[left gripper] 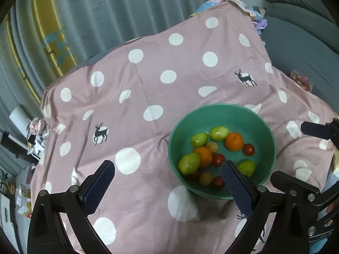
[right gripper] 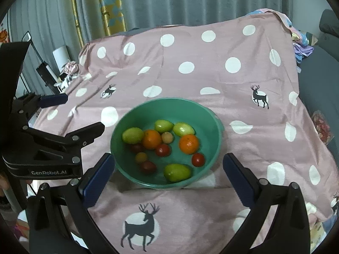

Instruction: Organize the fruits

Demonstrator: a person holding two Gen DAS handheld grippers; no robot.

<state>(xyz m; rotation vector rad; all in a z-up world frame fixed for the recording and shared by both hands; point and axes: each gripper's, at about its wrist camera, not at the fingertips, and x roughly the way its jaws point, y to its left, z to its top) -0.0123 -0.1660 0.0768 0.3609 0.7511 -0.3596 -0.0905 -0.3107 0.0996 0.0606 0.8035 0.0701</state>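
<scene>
A teal bowl (left gripper: 262, 131) (right gripper: 169, 108) stands on the pink polka-dot cloth (left gripper: 148, 67) (right gripper: 211, 63). It holds two oranges (left gripper: 233, 141) (right gripper: 189, 144), several green fruits (left gripper: 189, 163) (right gripper: 177, 172) and several small red and yellowish tomatoes (left gripper: 248, 149) (right gripper: 198, 159). My left gripper (left gripper: 167, 182) is open and empty above the cloth, its right finger (left gripper: 235, 186) over the bowl's near rim. My right gripper (right gripper: 168, 175) is open and empty too, with its fingers on either side of the bowl's near rim. The left gripper's body (right gripper: 53, 144) shows at the left of the right wrist view.
Grey curtains (left gripper: 127, 4) with a yellow band hang behind the table. A grey sofa (left gripper: 296, 31) is to the right, with a snack packet (left gripper: 300, 80) at the cloth's edge. Clutter (right gripper: 67, 69) sits past the left edge. Bare cloth lies left of and behind the bowl.
</scene>
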